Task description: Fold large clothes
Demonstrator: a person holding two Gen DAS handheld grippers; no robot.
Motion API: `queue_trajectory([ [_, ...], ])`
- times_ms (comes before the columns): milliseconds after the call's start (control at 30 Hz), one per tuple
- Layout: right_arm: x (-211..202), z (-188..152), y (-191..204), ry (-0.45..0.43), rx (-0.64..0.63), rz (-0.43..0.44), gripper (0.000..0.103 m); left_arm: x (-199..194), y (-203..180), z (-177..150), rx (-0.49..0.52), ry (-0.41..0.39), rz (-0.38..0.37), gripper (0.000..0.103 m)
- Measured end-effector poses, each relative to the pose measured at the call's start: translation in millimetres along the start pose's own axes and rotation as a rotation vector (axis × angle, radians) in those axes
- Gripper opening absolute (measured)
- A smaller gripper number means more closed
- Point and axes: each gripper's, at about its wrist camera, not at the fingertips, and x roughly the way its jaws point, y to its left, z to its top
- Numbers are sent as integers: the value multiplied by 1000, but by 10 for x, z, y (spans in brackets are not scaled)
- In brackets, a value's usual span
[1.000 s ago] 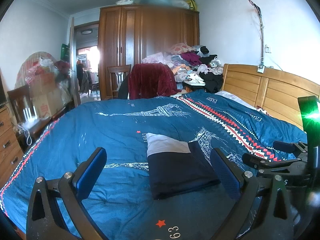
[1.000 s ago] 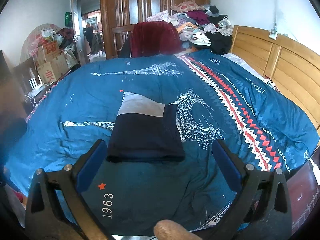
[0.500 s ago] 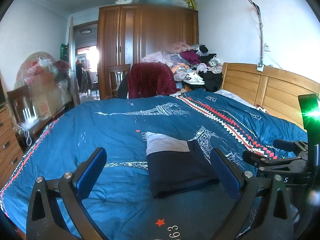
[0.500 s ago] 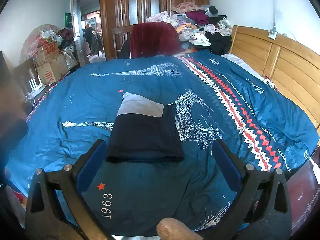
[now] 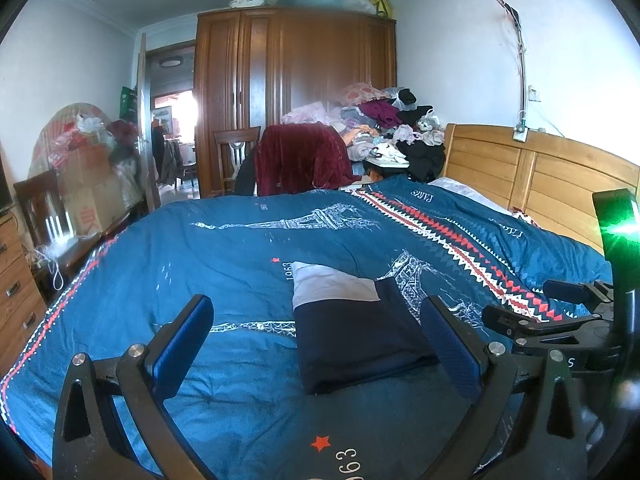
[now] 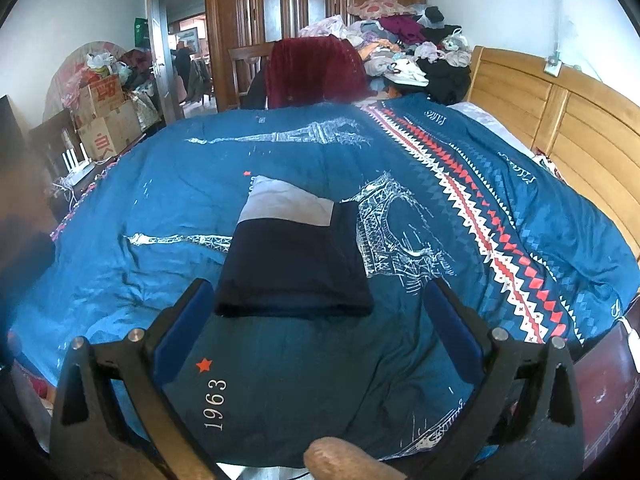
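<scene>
A folded garment [image 5: 352, 328] [image 6: 294, 258], dark navy with a pale grey band at its far end, lies flat on the blue duvet [image 5: 224, 256] [image 6: 400, 352]. My left gripper [image 5: 316, 344] is open and empty, held above the near edge of the bed, short of the garment. My right gripper [image 6: 316, 328] is also open with nothing between its fingers, its blue pads either side of the garment's near edge without touching it. In the left wrist view the right gripper [image 5: 560, 308] shows at the right side.
A wooden headboard [image 5: 532, 176] runs along the right. Behind the bed stand a chair draped in dark red cloth [image 5: 300, 160], a pile of clothes [image 5: 384, 120] and a wardrobe [image 5: 296, 92]. Cardboard boxes [image 6: 104, 120] and a dresser [image 5: 16, 280] sit at the left.
Both views have shifted only slightly. The garment lies as before and both grippers stay open.
</scene>
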Motion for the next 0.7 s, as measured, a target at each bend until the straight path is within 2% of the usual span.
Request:
queue_trajectory([
  [333, 51, -25, -12, 27, -1, -11, 103, 4, -19, -28, 3, 6, -3, 103],
  [700, -37, -67, 42, -29, -35, -73, 103, 52, -4, -122, 13, 29, 2, 103],
])
